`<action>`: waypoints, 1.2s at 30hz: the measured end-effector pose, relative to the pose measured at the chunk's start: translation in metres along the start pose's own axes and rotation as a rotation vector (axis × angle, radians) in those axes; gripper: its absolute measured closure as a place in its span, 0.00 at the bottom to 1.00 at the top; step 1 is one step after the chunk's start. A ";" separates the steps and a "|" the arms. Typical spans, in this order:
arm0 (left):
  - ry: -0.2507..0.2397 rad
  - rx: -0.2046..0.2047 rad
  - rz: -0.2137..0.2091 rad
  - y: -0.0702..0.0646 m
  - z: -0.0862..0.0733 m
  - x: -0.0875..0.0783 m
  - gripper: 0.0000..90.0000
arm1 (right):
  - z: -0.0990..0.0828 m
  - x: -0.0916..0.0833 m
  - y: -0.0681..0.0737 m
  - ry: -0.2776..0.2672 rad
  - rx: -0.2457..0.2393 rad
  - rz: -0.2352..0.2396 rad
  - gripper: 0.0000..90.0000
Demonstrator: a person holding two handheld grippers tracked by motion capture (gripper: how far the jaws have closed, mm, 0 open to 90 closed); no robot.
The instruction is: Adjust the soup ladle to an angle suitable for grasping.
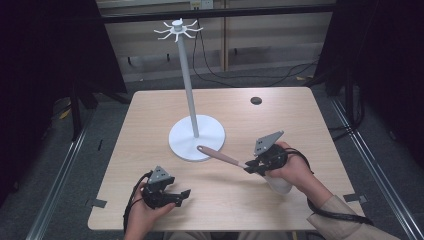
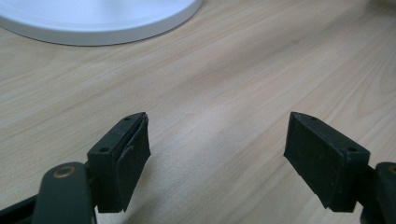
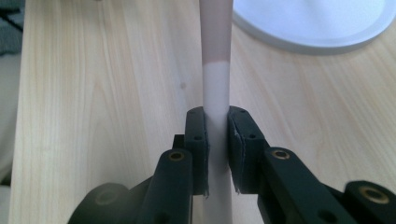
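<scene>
Right claw (image 3: 216, 140) clamping utensil (image 1: 222, 157) handle; left claw (image 2: 217, 158) gaping, empty. Long lever risking slipping, hitting stand (image 1: 189, 75).

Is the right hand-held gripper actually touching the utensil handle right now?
Touching. In the right gripper view the right hand-held gripper has both jaws pressed flat against the white part of the utensil handle, with no gap on either side.

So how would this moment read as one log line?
left gripper: open, empty | right gripper: shut on utensil handle | stand: upright on table
</scene>
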State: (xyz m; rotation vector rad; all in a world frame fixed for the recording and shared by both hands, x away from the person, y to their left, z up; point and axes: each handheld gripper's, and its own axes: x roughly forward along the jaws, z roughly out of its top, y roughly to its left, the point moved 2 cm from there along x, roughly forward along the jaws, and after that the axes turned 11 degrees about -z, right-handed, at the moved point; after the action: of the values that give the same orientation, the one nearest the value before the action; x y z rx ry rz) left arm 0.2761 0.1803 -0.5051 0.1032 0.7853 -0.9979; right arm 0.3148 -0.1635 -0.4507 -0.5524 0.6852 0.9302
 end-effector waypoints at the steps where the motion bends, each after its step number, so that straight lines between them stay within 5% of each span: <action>1: 0.000 -0.001 0.001 0.000 0.000 0.000 0.24 | 0.000 0.000 0.000 0.000 0.000 0.000 0.88; 11: 0.005 -0.002 -0.006 0.000 -0.001 0.002 0.24 | 0.007 -0.005 -0.009 -0.119 0.140 -0.035 0.88; 36: 0.000 -0.004 -0.009 0.000 0.000 0.004 0.24 | 0.020 -0.020 -0.021 -0.290 0.255 -0.138 0.88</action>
State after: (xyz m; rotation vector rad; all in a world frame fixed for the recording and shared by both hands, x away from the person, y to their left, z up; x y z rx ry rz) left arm 0.2771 0.1770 -0.5075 0.0965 0.7885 -1.0053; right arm 0.3302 -0.1707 -0.4195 -0.2288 0.4873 0.7602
